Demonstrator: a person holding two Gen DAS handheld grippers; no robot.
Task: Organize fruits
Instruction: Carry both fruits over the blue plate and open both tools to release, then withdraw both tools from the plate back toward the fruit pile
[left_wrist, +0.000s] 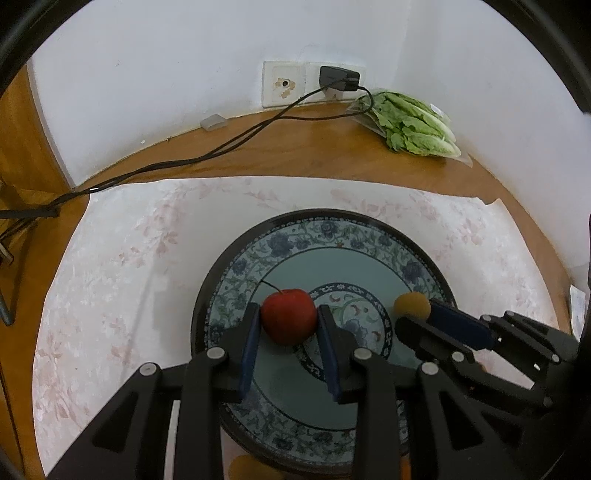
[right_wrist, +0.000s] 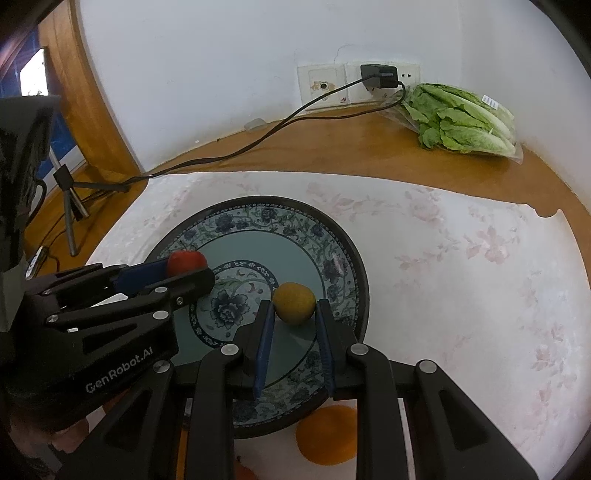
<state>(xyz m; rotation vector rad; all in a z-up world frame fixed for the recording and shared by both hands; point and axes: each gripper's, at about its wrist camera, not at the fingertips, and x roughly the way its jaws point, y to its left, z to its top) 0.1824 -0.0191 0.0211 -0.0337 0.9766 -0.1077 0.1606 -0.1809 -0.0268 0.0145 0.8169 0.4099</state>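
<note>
A red apple (left_wrist: 289, 318) with a thin stem sits between the blue pads of my left gripper (left_wrist: 289, 310), which is shut on it low over the blue floral plate (left_wrist: 332, 218). My right gripper (right_wrist: 293, 304) is shut on a yellow-brown round fruit (right_wrist: 294, 301) over the right half of the same plate (right_wrist: 355, 258). Each view also catches the other gripper from the side: the right gripper (left_wrist: 415, 314) with its fruit (left_wrist: 410, 302), and the left gripper (right_wrist: 192, 271) with the apple (right_wrist: 185, 259). Whether either fruit touches the plate I cannot tell.
The plate stands on a pale flowered cloth (right_wrist: 461, 266) over a wooden table. An orange (right_wrist: 325, 437) lies on the cloth just in front of the plate. Bagged lettuce (right_wrist: 465, 118) lies at the back right by the wall. A charger cable (left_wrist: 229, 144) trails left from the socket.
</note>
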